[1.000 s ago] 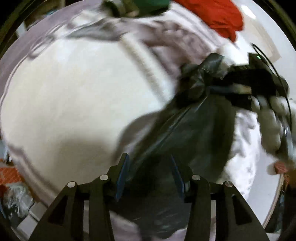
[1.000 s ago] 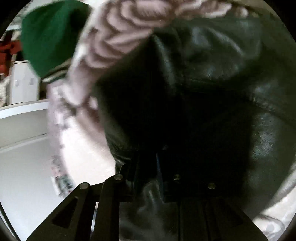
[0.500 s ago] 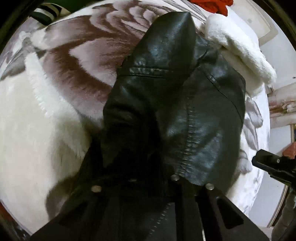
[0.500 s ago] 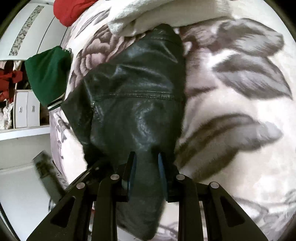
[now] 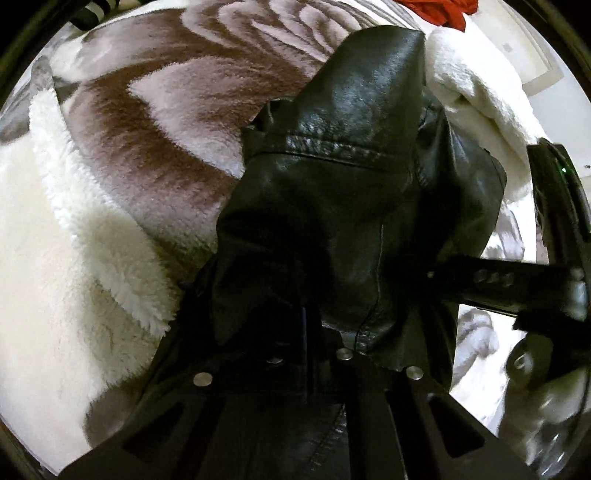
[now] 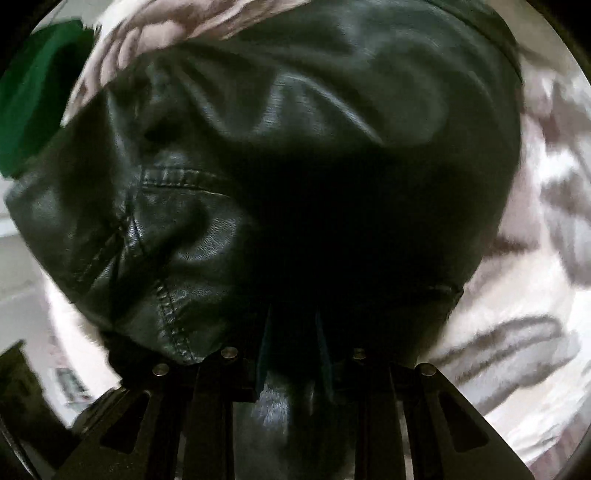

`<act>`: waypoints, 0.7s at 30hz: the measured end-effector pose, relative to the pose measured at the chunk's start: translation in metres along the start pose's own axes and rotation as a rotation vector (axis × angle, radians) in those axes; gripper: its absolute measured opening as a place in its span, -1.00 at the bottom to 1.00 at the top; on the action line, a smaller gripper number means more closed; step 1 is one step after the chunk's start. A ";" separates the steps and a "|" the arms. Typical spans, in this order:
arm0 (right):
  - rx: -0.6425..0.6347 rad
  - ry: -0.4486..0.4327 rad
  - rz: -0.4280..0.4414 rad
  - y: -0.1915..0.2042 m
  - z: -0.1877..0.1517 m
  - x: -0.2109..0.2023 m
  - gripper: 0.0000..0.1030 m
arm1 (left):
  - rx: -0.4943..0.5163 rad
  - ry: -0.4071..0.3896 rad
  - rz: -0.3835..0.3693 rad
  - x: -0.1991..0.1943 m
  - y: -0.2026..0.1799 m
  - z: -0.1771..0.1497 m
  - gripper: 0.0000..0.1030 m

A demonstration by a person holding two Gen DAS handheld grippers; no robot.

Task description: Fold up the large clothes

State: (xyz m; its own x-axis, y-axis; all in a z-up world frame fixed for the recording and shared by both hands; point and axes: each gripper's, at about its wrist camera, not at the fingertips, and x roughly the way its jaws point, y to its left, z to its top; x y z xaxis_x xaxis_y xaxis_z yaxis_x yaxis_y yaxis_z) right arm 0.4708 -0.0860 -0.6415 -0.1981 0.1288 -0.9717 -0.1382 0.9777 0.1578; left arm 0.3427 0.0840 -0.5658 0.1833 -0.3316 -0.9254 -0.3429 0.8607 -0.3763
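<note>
A black leather jacket [image 5: 343, 206] lies bunched on a plush blanket with a brown and grey flower print [image 5: 166, 122]. My left gripper [image 5: 308, 332] is shut on a fold of the jacket, and the leather hides most of its fingers. In the right wrist view the jacket [image 6: 295, 166] fills most of the frame. My right gripper [image 6: 291, 332] is shut on the jacket, with leather between its narrow jaws. The right gripper also shows at the right edge of the left wrist view [image 5: 517, 284], touching the jacket.
A white fleece blanket [image 5: 55, 277] lies to the left, with more white fleece [image 5: 476, 81] behind the jacket. A red garment [image 5: 439, 9] sits at the far edge. A green garment [image 6: 29, 92] lies at the upper left in the right wrist view.
Both grippers have moved in close over the jacket and it now bulges up in front of both cameras. The right gripper has come nearer to the left one.
</note>
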 end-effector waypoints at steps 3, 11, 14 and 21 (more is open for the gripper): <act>0.019 0.027 0.005 0.000 0.004 -0.004 -0.51 | -0.006 0.008 -0.028 -0.006 0.003 0.000 -0.91; 0.074 0.008 0.437 -0.063 -0.067 -0.057 0.05 | 0.026 -0.081 -0.077 -0.091 0.037 -0.057 -0.31; 0.158 0.065 0.519 -0.088 -0.137 -0.041 0.07 | -0.029 -0.094 -0.047 -0.113 0.077 -0.097 0.46; 0.288 0.258 0.647 -0.074 -0.257 0.043 0.07 | -0.214 0.012 -0.051 -0.099 0.153 -0.160 0.46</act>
State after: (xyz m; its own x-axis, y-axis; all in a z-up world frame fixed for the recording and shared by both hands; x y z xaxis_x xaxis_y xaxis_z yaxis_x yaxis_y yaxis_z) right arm 0.2227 -0.1953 -0.6493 -0.3793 0.6841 -0.6231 0.3352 0.7292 0.5966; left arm 0.1248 0.1869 -0.5384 0.1946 -0.3783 -0.9050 -0.5212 0.7417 -0.4222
